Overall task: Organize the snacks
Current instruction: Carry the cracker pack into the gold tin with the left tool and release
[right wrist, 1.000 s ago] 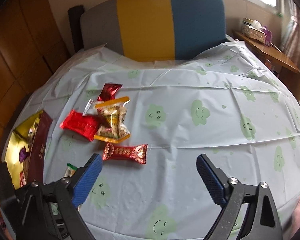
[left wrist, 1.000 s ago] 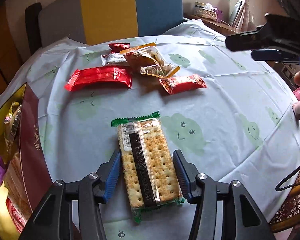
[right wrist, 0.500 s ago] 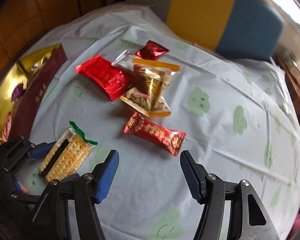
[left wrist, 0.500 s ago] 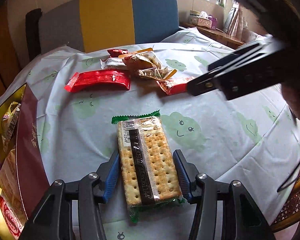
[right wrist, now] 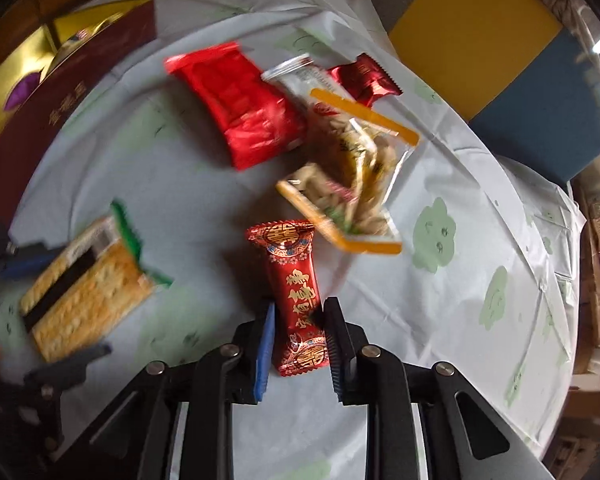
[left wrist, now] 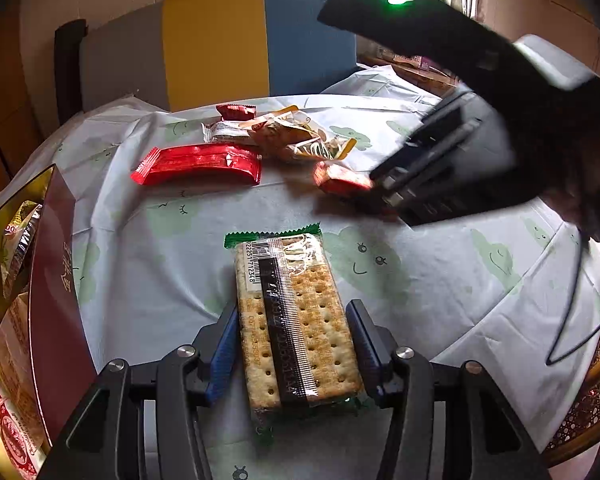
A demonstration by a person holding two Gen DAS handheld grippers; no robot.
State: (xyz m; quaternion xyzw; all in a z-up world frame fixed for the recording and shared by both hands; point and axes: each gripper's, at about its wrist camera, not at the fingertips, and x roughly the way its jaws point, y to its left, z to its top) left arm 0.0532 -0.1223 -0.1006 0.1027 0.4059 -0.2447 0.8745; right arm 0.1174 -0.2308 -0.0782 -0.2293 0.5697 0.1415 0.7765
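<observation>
Cracker pack (left wrist: 296,320) lies on the table (left wrist: 440,304) between the left tongs (left wrist: 292,344); candy bar (right wrist: 300,292) sits between the right tongs (right wrist: 300,340), right of the crackers. Behind them a snack pile: long wrapper (left wrist: 198,162) on the left, nut bags (right wrist: 356,184) right of it. Gift box (left wrist: 48,300) at the table's left edge, chair (left wrist: 216,44) behind the table

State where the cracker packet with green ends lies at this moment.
In the left wrist view the cracker packet lies low and central on the tablecloth, clamped by the left gripper, with the maroon box to its left.
</observation>
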